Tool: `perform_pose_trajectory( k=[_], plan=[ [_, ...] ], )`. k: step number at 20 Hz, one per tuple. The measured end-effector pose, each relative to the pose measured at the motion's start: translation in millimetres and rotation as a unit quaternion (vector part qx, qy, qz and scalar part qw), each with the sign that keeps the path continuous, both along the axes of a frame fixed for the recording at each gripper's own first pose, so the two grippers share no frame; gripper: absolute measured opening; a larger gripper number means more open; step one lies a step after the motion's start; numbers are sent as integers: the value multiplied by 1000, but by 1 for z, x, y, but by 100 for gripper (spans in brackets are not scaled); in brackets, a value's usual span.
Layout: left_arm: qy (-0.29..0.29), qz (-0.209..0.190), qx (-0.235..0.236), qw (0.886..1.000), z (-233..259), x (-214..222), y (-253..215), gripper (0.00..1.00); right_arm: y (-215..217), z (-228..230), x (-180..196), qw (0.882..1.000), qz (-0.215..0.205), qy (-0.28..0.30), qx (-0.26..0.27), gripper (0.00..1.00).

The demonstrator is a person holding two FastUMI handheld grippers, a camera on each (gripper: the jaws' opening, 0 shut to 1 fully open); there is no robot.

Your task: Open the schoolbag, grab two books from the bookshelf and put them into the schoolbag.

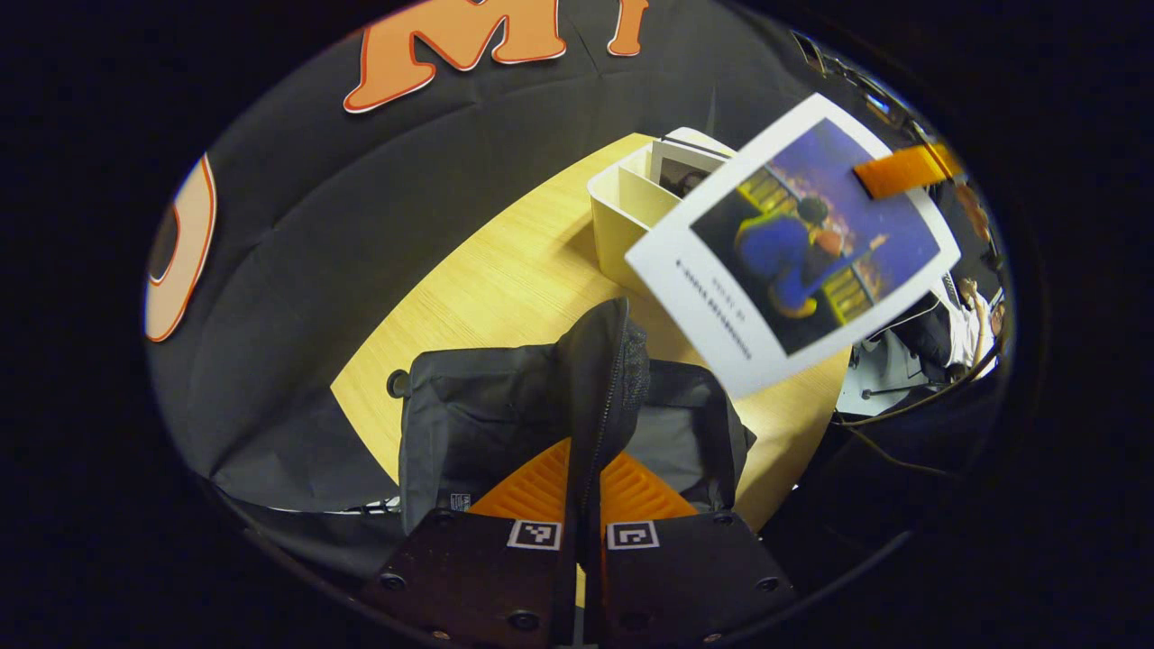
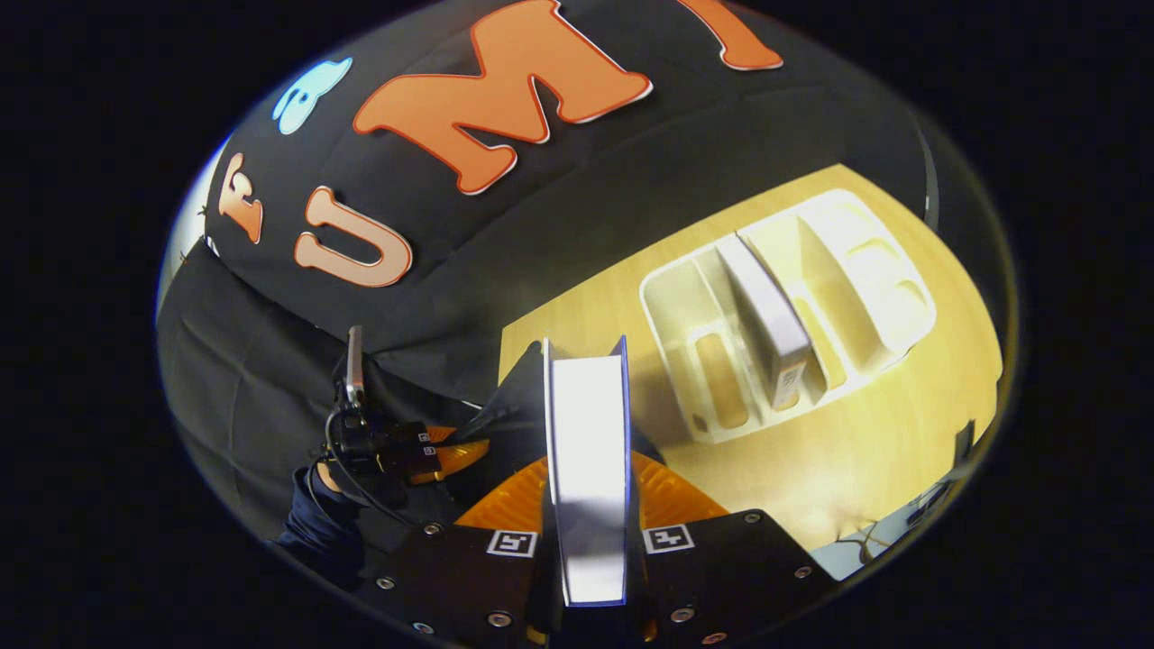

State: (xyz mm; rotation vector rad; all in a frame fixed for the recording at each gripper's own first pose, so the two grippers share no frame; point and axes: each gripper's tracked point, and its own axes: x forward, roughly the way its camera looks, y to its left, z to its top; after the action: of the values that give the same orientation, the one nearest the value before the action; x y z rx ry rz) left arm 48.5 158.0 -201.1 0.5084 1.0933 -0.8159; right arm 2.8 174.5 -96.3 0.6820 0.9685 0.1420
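1. Flap edge of the black schoolbag (image 1: 505, 424) is pinched between the left gripper (image 1: 581, 487) fingers and lifted, so the mouth is held open on the wooden table (image 1: 505, 279).
2. One book (image 2: 588, 469) is clamped by the right gripper (image 2: 590, 505), both fingers pressing its covers, above the bag.
3. A second book (image 2: 766, 320) is left standing in the white bookshelf (image 2: 685, 379).
4. The held book should be lowered edge-first into the opening, kept clear of the zipper, while the flap is held taut.
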Motion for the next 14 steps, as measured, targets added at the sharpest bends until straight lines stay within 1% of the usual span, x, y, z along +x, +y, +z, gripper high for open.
perform_pose_trajectory(
  k=[3, 6, 8, 11, 14],
  plan=[
    [-3, 8, -4, 1000, 2, 0, 1, 5, 24, -29, -4, 1000, -6, 13, 27, 27],
    [-5, 21, -17, 1000, 2, 0, -4, 5, 46, -46, 3, 998, -15, 13, 58, 28],
    [-11, 26, -27, 999, 4, 0, -8, 5, 58, -60, 10, 997, -19, 13, 69, 28],
    [-18, 29, -46, 998, 9, -5, -15, 5, 77, -86, 18, 996, -22, 21, 86, 28],
    [-13, 28, -62, 998, 10, -13, -22, 4, 94, -107, 28, 992, -40, 23, 115, 28]
  ],
)
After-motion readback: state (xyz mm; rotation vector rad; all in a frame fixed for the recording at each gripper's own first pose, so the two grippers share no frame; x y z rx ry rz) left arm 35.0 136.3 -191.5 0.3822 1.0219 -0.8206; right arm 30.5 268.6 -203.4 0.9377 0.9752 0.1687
